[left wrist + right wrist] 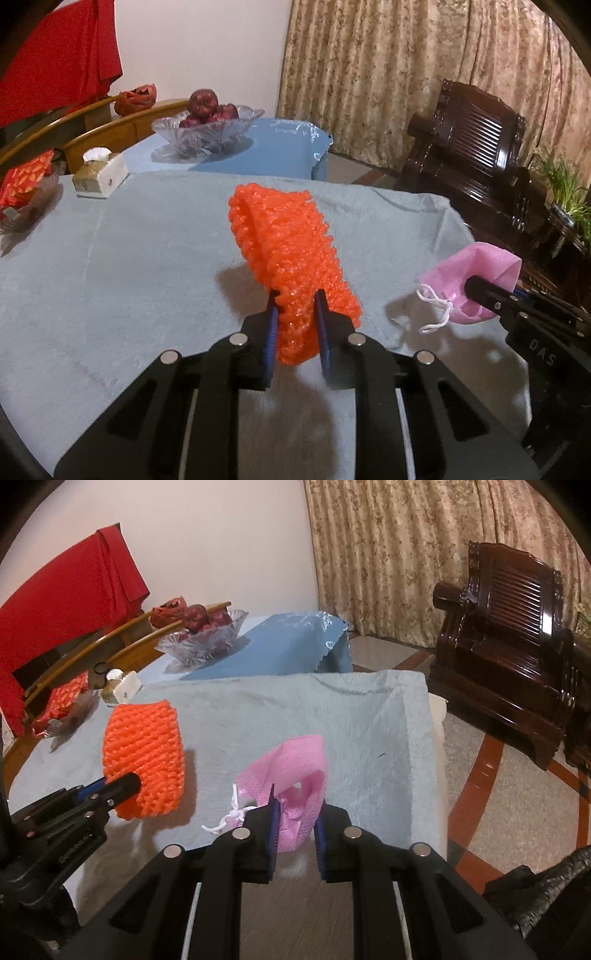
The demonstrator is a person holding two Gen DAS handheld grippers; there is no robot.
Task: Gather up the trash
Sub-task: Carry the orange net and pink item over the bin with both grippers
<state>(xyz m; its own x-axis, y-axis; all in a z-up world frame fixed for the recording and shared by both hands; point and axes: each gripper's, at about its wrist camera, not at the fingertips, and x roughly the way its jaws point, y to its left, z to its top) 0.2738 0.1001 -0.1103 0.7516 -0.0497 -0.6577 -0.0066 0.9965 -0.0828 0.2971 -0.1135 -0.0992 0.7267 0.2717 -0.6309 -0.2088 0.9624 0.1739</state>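
Observation:
An orange foam fruit net hangs lifted above the grey-blue towel that covers the table. My left gripper is shut on the net's lower end, its blue pads pressing both sides. To the right, a pink drawstring bag with a white cord is held off the towel by my right gripper. In the right wrist view the pink bag sits pinched between the right gripper pads. The orange net and the left gripper appear at the left.
A glass bowl of dark red fruit stands on a blue cloth behind the towel. A tissue box and a dish with a red packet lie at the far left. A dark wooden armchair stands beyond the table's right edge.

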